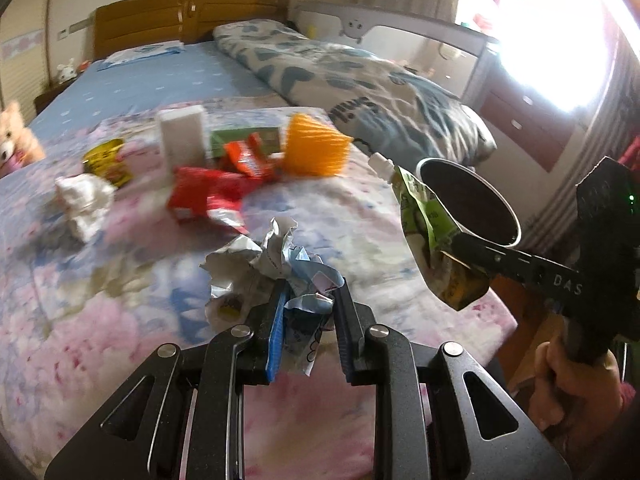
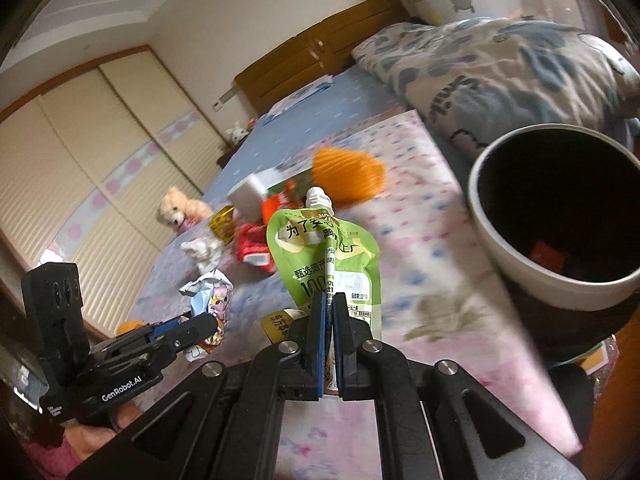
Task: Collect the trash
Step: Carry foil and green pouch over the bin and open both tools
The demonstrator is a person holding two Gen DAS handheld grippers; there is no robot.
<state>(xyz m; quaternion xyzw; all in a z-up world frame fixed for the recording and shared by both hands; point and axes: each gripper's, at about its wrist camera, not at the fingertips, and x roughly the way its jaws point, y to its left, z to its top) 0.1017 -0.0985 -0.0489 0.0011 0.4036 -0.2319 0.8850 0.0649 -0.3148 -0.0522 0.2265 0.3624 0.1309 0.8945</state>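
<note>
My left gripper (image 1: 310, 294) is shut on a crumpled white and blue wrapper (image 1: 276, 264), held just above the flowered bedcover (image 1: 120, 312). It also shows in the right wrist view (image 2: 208, 322) with the wrapper (image 2: 212, 296). My right gripper (image 2: 329, 300) is shut on a green spouted drink pouch (image 2: 320, 256), held upright beside the dark trash bin (image 2: 556, 216). In the left wrist view the pouch (image 1: 424, 224) hangs from the right gripper (image 1: 452, 254) at the bin's (image 1: 472, 204) near rim. More trash lies further back: a red wrapper (image 1: 204, 196), a white tissue wad (image 1: 84, 204), a yellow packet (image 1: 106, 160).
A white box (image 1: 182, 140), green box (image 1: 244, 140) and orange ribbed object (image 1: 316, 148) sit behind the trash. A folded quilt (image 1: 360, 88) lies on the bed's right side. A teddy bear (image 1: 16, 136) is at left. The bed edge drops off at right.
</note>
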